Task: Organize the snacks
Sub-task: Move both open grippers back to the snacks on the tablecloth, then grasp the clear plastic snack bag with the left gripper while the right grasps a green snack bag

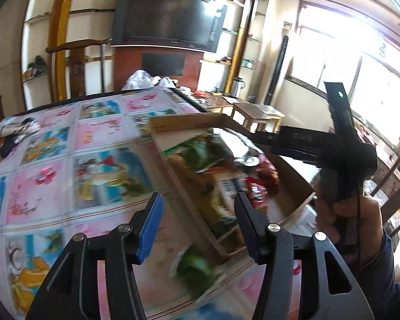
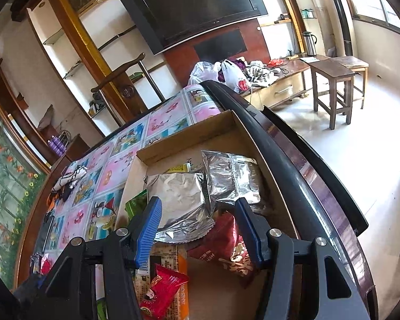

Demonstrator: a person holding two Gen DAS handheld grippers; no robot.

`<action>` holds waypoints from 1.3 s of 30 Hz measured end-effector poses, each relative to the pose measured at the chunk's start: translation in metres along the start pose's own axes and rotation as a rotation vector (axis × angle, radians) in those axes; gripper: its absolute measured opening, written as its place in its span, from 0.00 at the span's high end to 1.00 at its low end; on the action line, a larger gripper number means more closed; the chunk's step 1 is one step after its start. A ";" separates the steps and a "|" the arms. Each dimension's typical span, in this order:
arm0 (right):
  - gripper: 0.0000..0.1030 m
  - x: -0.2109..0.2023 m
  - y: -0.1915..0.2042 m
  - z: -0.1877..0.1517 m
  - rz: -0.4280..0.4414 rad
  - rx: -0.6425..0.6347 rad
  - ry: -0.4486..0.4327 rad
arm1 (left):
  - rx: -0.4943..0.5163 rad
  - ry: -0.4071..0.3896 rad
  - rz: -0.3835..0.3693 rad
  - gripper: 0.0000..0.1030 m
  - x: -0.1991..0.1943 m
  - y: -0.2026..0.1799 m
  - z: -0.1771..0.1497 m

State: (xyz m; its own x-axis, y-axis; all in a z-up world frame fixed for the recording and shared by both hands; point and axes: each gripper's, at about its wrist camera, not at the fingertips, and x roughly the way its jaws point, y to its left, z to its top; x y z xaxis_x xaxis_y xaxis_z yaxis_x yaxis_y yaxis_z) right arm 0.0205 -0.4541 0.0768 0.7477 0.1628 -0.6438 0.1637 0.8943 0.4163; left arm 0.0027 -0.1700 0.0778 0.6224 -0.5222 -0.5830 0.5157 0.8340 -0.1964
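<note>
Both the left gripper [image 1: 197,213] and right gripper [image 2: 197,218] hang released, grasping nothing. The snack packets [image 2: 178,202] look light, crinkly and slippery, so I'd pinch a sealed edge. Silver foil, red and green, they lie heaped in a cardboard box [image 2: 186,130] on the bench [image 2: 114,165].

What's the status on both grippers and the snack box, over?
Left gripper open, empty, over table. Right gripper open above silver packet in cardboard box. Green packet outside box. Nothing blocking.
</note>
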 end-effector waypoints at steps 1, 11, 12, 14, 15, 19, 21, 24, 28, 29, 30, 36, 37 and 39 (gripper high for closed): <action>0.41 0.000 0.001 0.000 -0.001 -0.005 -0.001 | -0.012 -0.001 0.011 0.48 -0.003 0.008 -0.001; 0.41 0.003 0.007 -0.002 -0.001 -0.027 0.005 | -0.190 0.038 0.113 0.47 -0.045 0.094 -0.027; 0.41 0.003 0.008 -0.002 -0.001 -0.032 0.005 | -0.207 0.045 0.112 0.47 -0.049 0.099 -0.030; 0.41 0.003 0.011 -0.003 0.000 -0.044 0.001 | -0.222 0.068 0.122 0.46 -0.055 0.106 -0.037; 0.41 0.003 0.011 -0.004 0.002 -0.048 -0.002 | -0.221 0.076 0.127 0.46 -0.058 0.108 -0.041; 0.41 0.001 0.016 -0.006 0.016 -0.065 -0.022 | -0.218 0.118 0.128 0.45 -0.070 0.109 -0.064; 0.41 -0.002 0.020 -0.007 0.028 -0.081 -0.039 | -0.207 0.134 0.129 0.42 -0.073 0.107 -0.075; 0.41 -0.007 0.029 -0.013 0.054 -0.111 -0.057 | -0.180 0.160 0.115 0.38 -0.072 0.100 -0.083; 0.41 -0.023 0.047 -0.034 0.159 -0.125 -0.037 | -0.106 0.188 0.142 0.38 -0.064 0.089 -0.087; 0.41 -0.029 0.055 -0.043 0.176 -0.147 -0.026 | -0.099 0.209 0.150 0.38 -0.060 0.089 -0.087; 0.41 -0.033 0.062 -0.050 0.183 -0.170 -0.021 | -0.105 0.223 0.142 0.38 -0.056 0.091 -0.088; 0.41 -0.057 0.102 -0.099 0.269 -0.300 0.077 | -0.120 0.258 0.211 0.51 -0.044 0.112 -0.084; 0.41 -0.056 0.107 -0.106 0.264 -0.326 0.096 | -0.108 0.252 0.238 0.53 -0.043 0.115 -0.084; 0.41 -0.053 0.118 -0.119 0.242 -0.367 0.123 | -0.071 0.236 0.332 0.55 -0.041 0.122 -0.085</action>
State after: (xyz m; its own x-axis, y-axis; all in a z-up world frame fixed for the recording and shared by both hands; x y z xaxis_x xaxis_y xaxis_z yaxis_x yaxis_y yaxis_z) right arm -0.0770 -0.3078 0.0834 0.6504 0.4140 -0.6368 -0.2616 0.9092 0.3239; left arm -0.0098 -0.0319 0.0108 0.5918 -0.1747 -0.7869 0.2628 0.9647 -0.0166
